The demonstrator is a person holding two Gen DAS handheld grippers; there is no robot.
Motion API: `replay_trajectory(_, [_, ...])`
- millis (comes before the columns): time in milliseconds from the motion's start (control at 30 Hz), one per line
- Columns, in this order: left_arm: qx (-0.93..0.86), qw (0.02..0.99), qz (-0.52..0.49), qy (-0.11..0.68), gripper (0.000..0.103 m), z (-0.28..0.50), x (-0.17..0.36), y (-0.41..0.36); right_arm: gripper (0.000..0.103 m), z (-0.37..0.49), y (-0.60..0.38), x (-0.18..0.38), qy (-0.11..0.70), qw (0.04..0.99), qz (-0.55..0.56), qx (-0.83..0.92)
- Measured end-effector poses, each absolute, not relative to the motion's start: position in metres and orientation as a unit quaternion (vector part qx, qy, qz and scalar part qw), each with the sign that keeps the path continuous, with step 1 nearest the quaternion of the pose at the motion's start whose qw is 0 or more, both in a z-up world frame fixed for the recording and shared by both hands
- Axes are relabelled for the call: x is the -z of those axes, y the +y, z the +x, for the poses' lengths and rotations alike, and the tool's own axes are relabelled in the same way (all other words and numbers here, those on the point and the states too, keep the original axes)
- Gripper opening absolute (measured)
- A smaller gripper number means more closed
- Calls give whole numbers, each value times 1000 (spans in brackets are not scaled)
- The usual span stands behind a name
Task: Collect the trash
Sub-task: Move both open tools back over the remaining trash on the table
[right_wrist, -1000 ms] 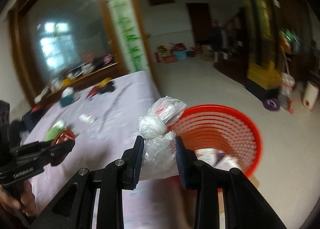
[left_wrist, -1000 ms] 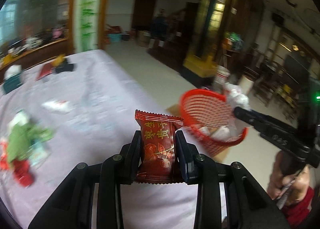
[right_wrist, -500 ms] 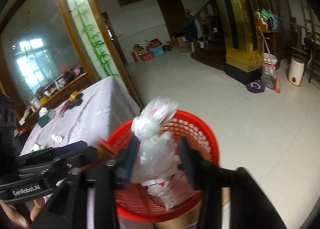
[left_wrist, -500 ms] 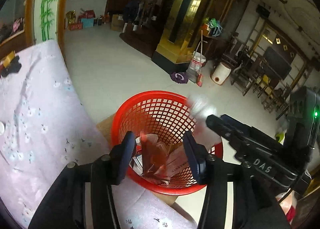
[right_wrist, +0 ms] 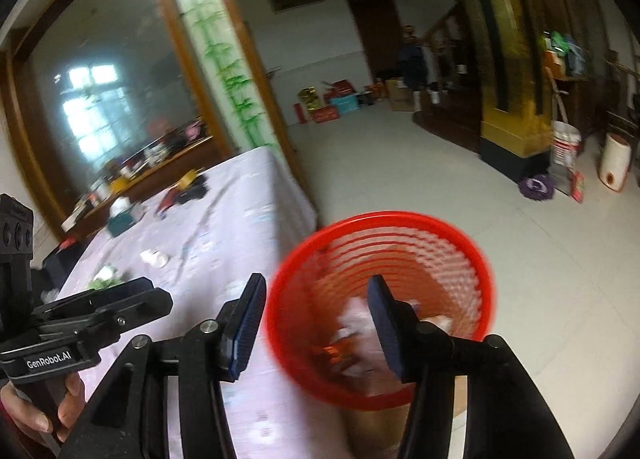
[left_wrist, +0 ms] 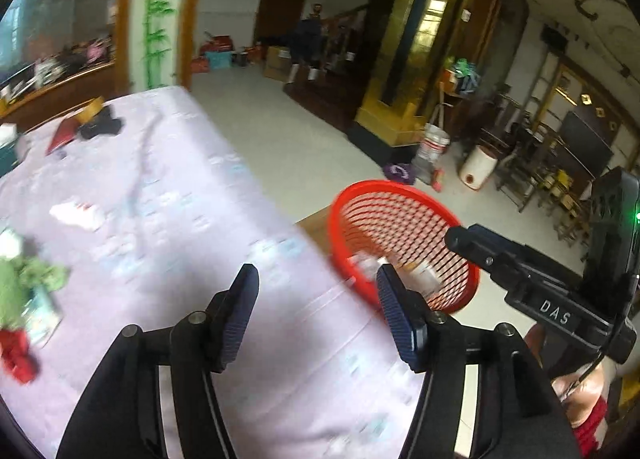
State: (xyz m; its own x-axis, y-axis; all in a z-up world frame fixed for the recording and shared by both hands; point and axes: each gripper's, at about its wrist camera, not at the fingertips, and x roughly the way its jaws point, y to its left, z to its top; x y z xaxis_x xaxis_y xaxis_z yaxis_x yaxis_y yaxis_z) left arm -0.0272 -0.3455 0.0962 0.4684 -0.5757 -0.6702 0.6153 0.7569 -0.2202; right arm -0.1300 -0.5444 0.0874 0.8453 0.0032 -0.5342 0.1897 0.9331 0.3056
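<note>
Left wrist view: left gripper (left_wrist: 316, 311) jaws opening, nothing between them, released, over the near edge of the table (left_wrist: 168, 195) with its pale purple cloth. Red basket (left_wrist: 400, 243) sits off the table's right edge, just beside it, white and tan scraps inside, blurred. Right gripper (left_wrist: 460, 237) reaches in from the right over the basket rim, a hand (left_wrist: 580, 395) under it. Trash left on the table: white wrapper (left_wrist: 76, 215) mid left, green wad (left_wrist: 28, 279) and red scrap (left_wrist: 18, 353) near left. Dark items at the far left end, too blurred to name. Right wrist view: right gripper (right_wrist: 316, 319) jaws opening, empty, released, above the basket (right_wrist: 380, 311), which sits on a cardboard box (right_wrist: 376, 431). Crumpled trash (right_wrist: 356, 335) lies at the basket bottom. Left gripper (right_wrist: 132, 295) near left over the table (right_wrist: 224, 227), state unclear here. White wrapper (right_wrist: 154, 257) further back.
</note>
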Motion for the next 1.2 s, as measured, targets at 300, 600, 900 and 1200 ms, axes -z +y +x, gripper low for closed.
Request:
replay_trajectory(300, [269, 882, -17, 387, 62, -37, -93, -229, 61, -96, -446, -88, 308, 941, 131, -47])
replay_trajectory(600, [162, 906, -57, 388, 62, -34, -87, -108, 61, -61, -347, -82, 347, 921, 97, -151])
replay_trajectory(900, [133, 885, -113, 431, 62, 2, -62, -45, 61, -44, -296, -85, 349, 915, 85, -185])
replay_trajectory(1200, [114, 879, -107, 451, 58, 34, -30, -73, 61, -52, -302, -83, 352, 917, 74, -175])
